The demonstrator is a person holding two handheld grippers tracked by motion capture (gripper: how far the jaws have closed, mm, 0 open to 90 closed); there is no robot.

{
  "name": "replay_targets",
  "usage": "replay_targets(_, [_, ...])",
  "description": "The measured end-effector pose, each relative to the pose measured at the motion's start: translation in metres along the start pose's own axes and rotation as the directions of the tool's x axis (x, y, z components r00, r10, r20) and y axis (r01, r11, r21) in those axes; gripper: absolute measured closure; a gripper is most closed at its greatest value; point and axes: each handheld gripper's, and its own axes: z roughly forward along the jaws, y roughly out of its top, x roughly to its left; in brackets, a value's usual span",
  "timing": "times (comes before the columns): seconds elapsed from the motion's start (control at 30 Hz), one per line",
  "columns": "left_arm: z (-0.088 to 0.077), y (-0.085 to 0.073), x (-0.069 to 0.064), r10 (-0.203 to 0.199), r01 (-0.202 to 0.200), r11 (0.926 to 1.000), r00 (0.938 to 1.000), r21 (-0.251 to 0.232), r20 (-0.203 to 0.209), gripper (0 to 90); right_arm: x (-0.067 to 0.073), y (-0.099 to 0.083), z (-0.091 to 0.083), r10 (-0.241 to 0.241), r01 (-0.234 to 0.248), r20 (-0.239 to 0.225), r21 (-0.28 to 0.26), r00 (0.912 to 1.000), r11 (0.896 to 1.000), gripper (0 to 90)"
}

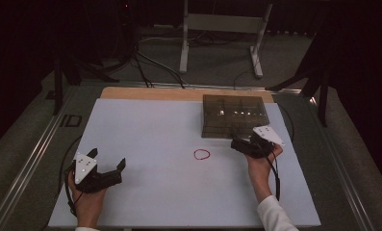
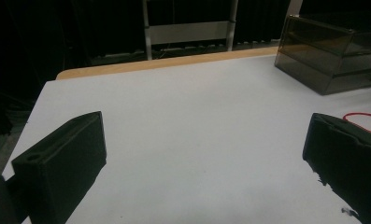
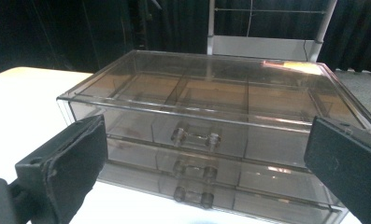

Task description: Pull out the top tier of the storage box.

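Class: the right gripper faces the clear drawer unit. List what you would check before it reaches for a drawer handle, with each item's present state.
1. Right gripper open: ok, jaws wide apart in its own view.
2. Aimed at the top drawer handle: ok, handle sits between the jaws.
3. All drawers of the drawer unit shut: ok, fronts look flush.
4. Red rubber band out of the path: ok, lies apart on the table.
5. Left gripper out of the way: ok, open, holding nothing.
6. Drawer contents: cannot tell.
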Motion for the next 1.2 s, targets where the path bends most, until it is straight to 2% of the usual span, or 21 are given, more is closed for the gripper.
replay_targets(0.37, [0.0,0.0,0.0,0.002,-0.002,1.0,1.0,0.0,-0.001,1.1,0.002,-0.002,0.007,-0.002,0.002,0.013,-0.003,0.9999,1.0,0.0])
replay_targets(1.2, [0.0,0.0,-0.001,0.001,-0.001,1.0,1.0,0.0,0.002,1.1,0.003,-0.012,0.023,-0.018,0.016,0.055,0.034,0.9983,0.999,0.0])
